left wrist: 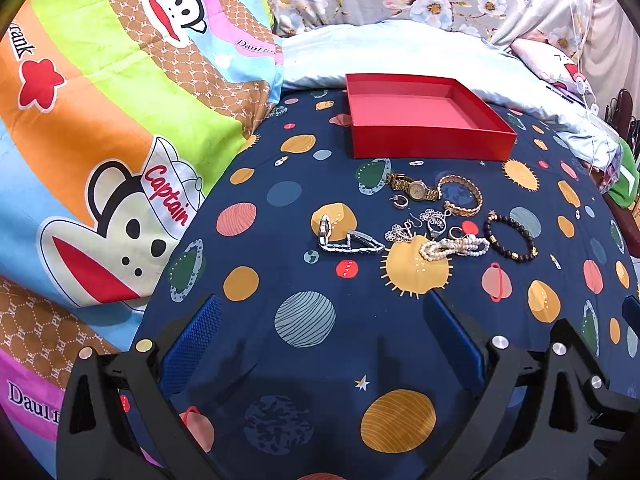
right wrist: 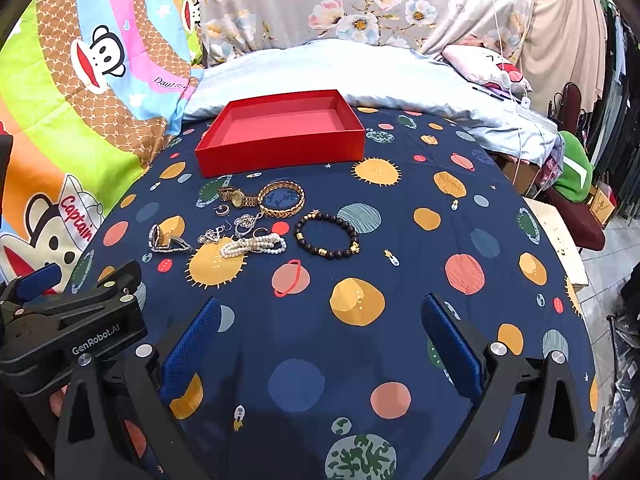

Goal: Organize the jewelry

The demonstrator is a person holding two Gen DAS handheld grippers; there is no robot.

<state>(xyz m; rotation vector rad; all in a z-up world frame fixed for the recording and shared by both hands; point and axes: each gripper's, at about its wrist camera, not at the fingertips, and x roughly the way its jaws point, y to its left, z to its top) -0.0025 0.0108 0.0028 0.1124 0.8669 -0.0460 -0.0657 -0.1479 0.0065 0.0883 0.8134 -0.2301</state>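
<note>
An empty red box (left wrist: 424, 118) (right wrist: 280, 128) stands on the navy planet-print sheet (left wrist: 304, 208) (right wrist: 400, 240). In front of it lies a cluster of jewelry: gold watch (left wrist: 416, 189) (right wrist: 237, 197), gold bracelet (left wrist: 460, 195) (right wrist: 281, 199), dark bead bracelet (left wrist: 510, 237) (right wrist: 327, 235), pearl strand (left wrist: 456, 247) (right wrist: 254, 246), silver watch (left wrist: 346, 236) (right wrist: 166, 240), and small silver earrings (left wrist: 432, 222) (right wrist: 240, 224). My left gripper (left wrist: 320, 332) is open and empty, near side of the jewelry. My right gripper (right wrist: 320, 332) is open and empty, right of the left one.
A bright cartoon-monkey quilt (left wrist: 100, 120) (right wrist: 80, 80) is bunched at the left. A pale blue pillow (left wrist: 400, 52) (right wrist: 340, 68) lies behind the box. The bed's right edge drops to clutter and tiled floor (right wrist: 608, 264).
</note>
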